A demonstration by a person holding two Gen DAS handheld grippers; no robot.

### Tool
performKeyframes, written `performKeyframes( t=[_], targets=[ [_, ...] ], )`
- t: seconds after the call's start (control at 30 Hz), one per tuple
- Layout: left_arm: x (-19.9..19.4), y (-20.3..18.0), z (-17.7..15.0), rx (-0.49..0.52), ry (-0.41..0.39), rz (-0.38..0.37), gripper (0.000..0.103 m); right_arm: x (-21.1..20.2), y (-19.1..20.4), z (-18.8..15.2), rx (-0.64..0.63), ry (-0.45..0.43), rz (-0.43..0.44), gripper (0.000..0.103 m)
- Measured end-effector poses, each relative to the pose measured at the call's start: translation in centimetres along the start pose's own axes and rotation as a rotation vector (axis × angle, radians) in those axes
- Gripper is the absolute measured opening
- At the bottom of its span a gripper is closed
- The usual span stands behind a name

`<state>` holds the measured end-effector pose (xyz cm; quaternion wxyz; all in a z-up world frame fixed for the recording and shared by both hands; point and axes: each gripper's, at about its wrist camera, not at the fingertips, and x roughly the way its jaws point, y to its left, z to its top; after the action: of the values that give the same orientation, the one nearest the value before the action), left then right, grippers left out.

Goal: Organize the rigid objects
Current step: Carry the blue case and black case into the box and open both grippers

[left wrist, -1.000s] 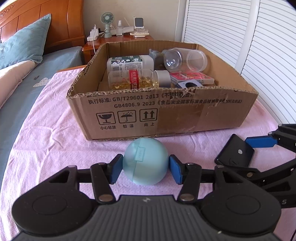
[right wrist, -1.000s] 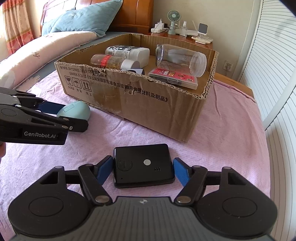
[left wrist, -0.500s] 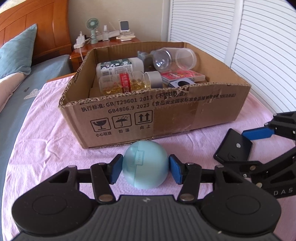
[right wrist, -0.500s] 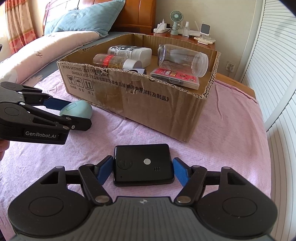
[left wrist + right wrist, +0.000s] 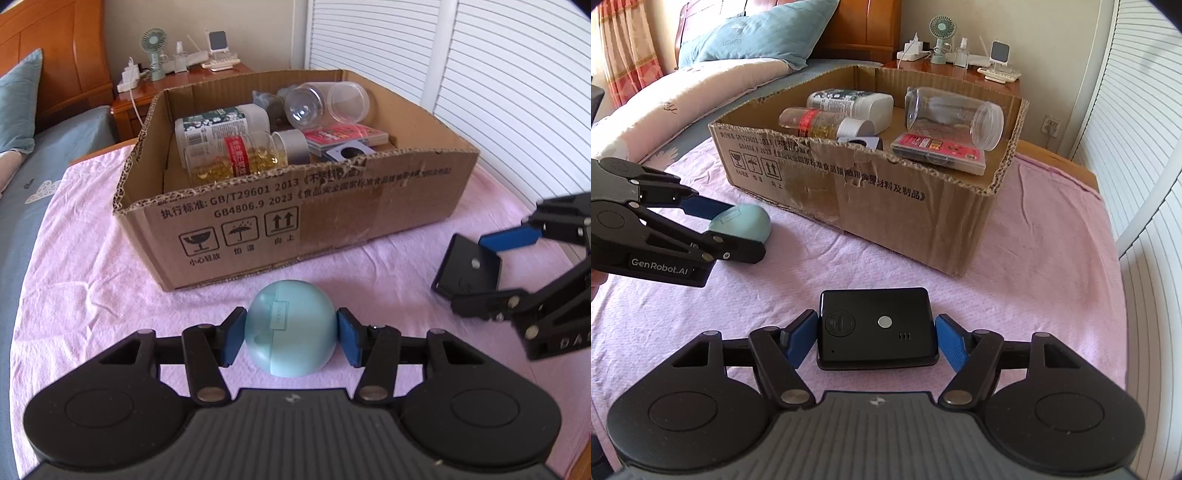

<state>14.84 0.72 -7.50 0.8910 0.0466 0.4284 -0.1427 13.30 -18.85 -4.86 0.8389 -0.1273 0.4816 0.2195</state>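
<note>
My left gripper [image 5: 291, 336] is shut on a pale blue egg-shaped case [image 5: 290, 326], held above the pink blanket in front of the cardboard box [image 5: 295, 221]. It also shows in the right wrist view [image 5: 740, 223]. My right gripper [image 5: 877, 341] is shut on a flat black device [image 5: 877, 326], also seen in the left wrist view [image 5: 467, 267], to the right of the box. The box [image 5: 886, 199] holds a white bottle [image 5: 221, 127], a capsule bottle [image 5: 240, 157], a clear jar [image 5: 325, 101] and a red card case [image 5: 345, 134].
The pink blanket [image 5: 81, 258] covers the bed end. A wooden nightstand [image 5: 177, 79] with a small fan and chargers stands behind the box. White slatted doors [image 5: 498, 92] run along the right. A pillow and quilt [image 5: 701, 85] lie to the left.
Both grippers have risen a little with their objects still held; the left view has swung left and now looks further down into the box.
</note>
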Motion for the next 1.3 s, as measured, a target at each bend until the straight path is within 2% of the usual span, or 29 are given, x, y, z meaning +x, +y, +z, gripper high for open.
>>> performKeyframes(
  t=[0.27, 0.47, 0.6, 0.87, 0.9, 0.97, 1.07, 1.17, 1.3],
  targets=[
    [-1.3, 0.5, -0.5, 0.032, 0.010, -0.017, 0.052, -4.1, 0.3, 1.2, -0.013, -0.065, -0.002, 0.074],
    [-2.5, 0.9, -0.8, 0.036, 0.002, -0.027, 0.052, -6.6, 0.0, 4.2, -0.028, -0.153, -0.036, 0.074],
    [-3.3, 1.1, -0.8, 0.039, 0.000, -0.032, 0.052, -6.0, -0.7, 7.1, -0.018, -0.179, -0.041, 0.074],
    [-4.5, 1.3, -0.3, 0.058, -0.014, -0.021, 0.052, -1.2, -1.6, 11.3, 0.010, -0.140, -0.054, 0.074],
    [-4.5, 1.4, -0.2, 0.057, -0.013, -0.020, 0.052, -0.7, -1.8, 11.4, 0.021, -0.140, -0.054, 0.075],
    [-4.6, 1.4, -0.1, 0.054, -0.009, -0.022, 0.052, -0.2, -2.0, 11.5, 0.047, -0.138, -0.052, 0.088],
    [-4.8, 1.5, 0.1, 0.055, -0.008, -0.028, 0.052, -0.6, -2.1, 11.0, 0.071, -0.162, -0.050, 0.101],
    [-5.1, 1.4, 0.5, 0.062, -0.012, -0.036, 0.052, -1.4, -2.0, 10.5, 0.088, -0.161, -0.038, 0.103],
    [-5.8, 1.1, 1.4, 0.076, -0.030, -0.040, 0.052, -2.5, -1.3, 9.5, 0.105, -0.131, -0.068, 0.103]
  ],
)
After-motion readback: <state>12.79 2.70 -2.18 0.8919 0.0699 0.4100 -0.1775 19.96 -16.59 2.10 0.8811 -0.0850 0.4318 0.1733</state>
